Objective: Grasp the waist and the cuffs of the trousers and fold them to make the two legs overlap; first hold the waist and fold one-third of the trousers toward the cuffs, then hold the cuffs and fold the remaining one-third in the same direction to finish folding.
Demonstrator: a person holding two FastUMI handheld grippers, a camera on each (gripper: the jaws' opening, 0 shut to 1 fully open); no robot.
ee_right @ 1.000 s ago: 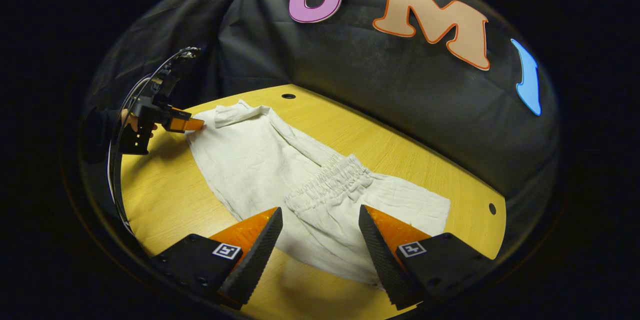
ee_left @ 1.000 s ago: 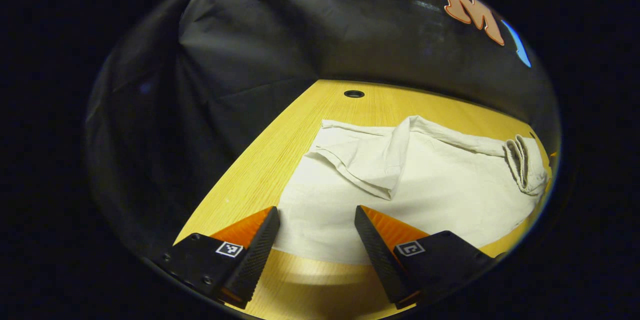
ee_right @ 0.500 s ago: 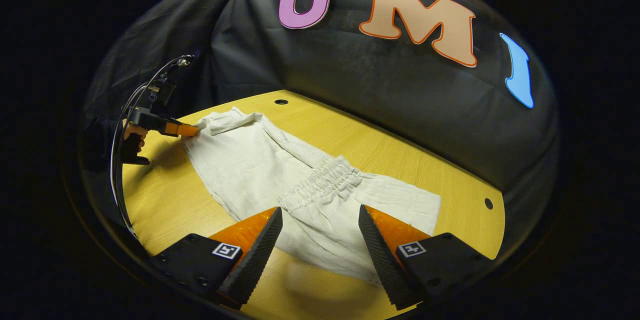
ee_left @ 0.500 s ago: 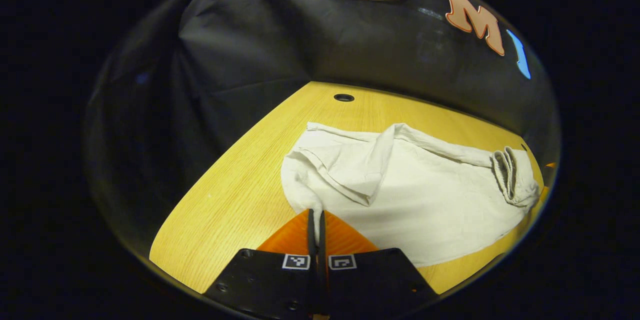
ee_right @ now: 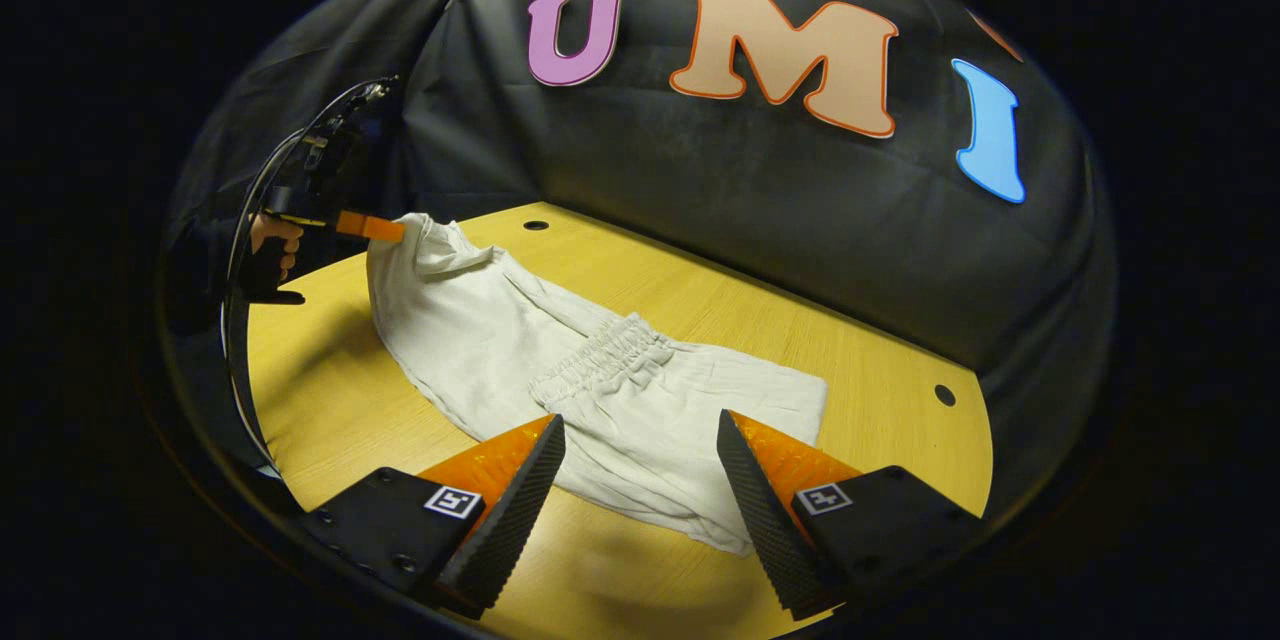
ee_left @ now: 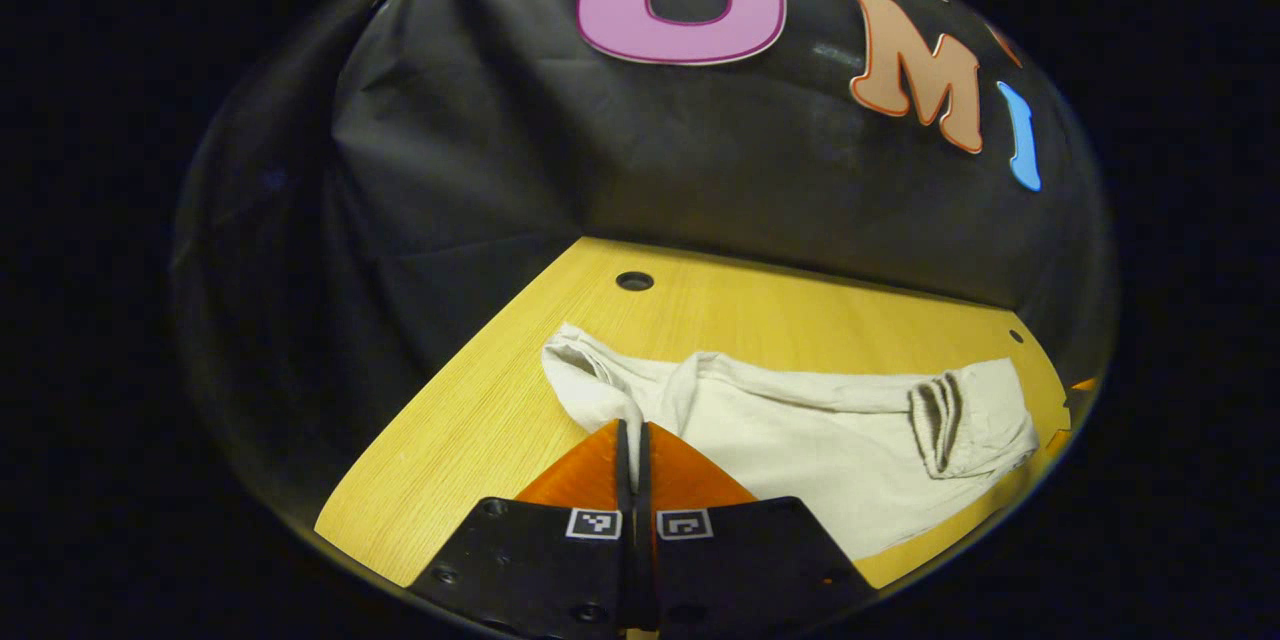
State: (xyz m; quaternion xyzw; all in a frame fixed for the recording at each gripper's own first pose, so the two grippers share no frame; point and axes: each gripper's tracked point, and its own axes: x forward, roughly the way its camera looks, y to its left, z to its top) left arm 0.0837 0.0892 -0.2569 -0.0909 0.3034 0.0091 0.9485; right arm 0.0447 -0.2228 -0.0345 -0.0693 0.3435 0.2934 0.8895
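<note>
Left gripper [ee_left: 632, 432]: fingers pressed together, pinching the trousers' cuff end [ee_right: 415, 240], raised off the desk [ee_right: 330, 390]. Trousers [ee_right: 560, 390] lie across the desk, elastic waist [ee_right: 600, 360] mid-desk. Right gripper [ee_right: 640, 465]: fingers spread, over the near trouser edge.

Left gripper view: low, close at trousers' [ee_left: 800, 430] cuff end, facing along table [ee_left: 480, 420]; right gripper view: higher, near waist; both share trousers, table.
</note>
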